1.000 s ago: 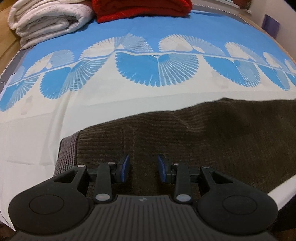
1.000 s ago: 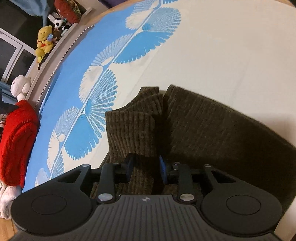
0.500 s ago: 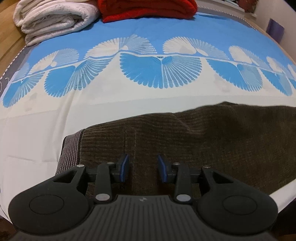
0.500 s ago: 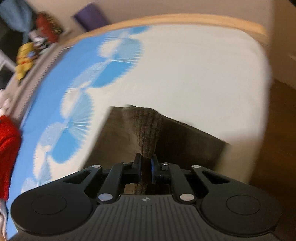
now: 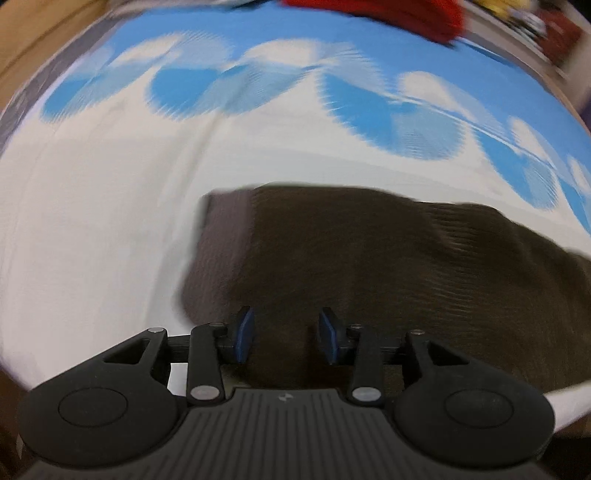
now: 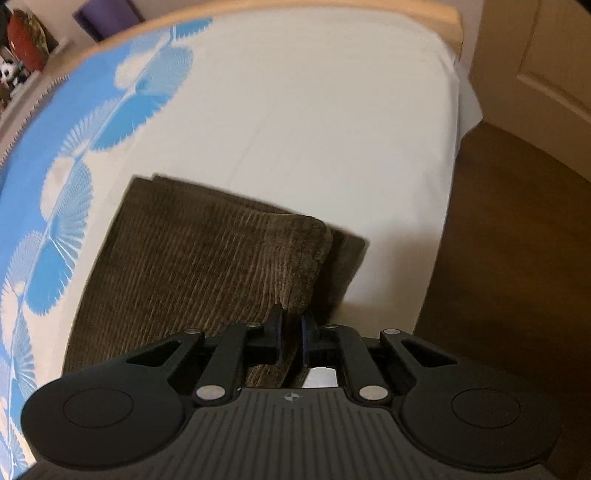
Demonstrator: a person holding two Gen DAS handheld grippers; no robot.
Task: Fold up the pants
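Lying ahead of left gripper: the brown corduroy pants (image 5: 369, 266) stretch away to its right across the bed sheet (image 5: 96, 236) (view blurred).
Left gripper (image 5: 286, 334): jaws stand wide apart above the near edge of the pants, with nothing between the blue pads (image 5: 244, 334).
Waistband (image 5: 218, 254): a paler grey-brown band at the left end of the pants, just ahead and left of the left gripper.
Far beyond left gripper: a red blanket (image 5: 388, 14) at the far edge of the bed.
Sheet pattern: blue fan shapes run across the far half, white on the near half.
Right gripper (image 6: 290, 341): jaws pinched nearly closed on a raised fold of the pants (image 6: 207, 266); the cloth passes between the pads.
Pants by right gripper: the gripped layer rises from a flatter layer beneath, whose edge shows just to the right.
Right of right gripper: the sheet (image 6: 332, 129) ends at the bed's edge, then dark wooden floor (image 6: 517, 258) and a pale door (image 6: 535, 55).
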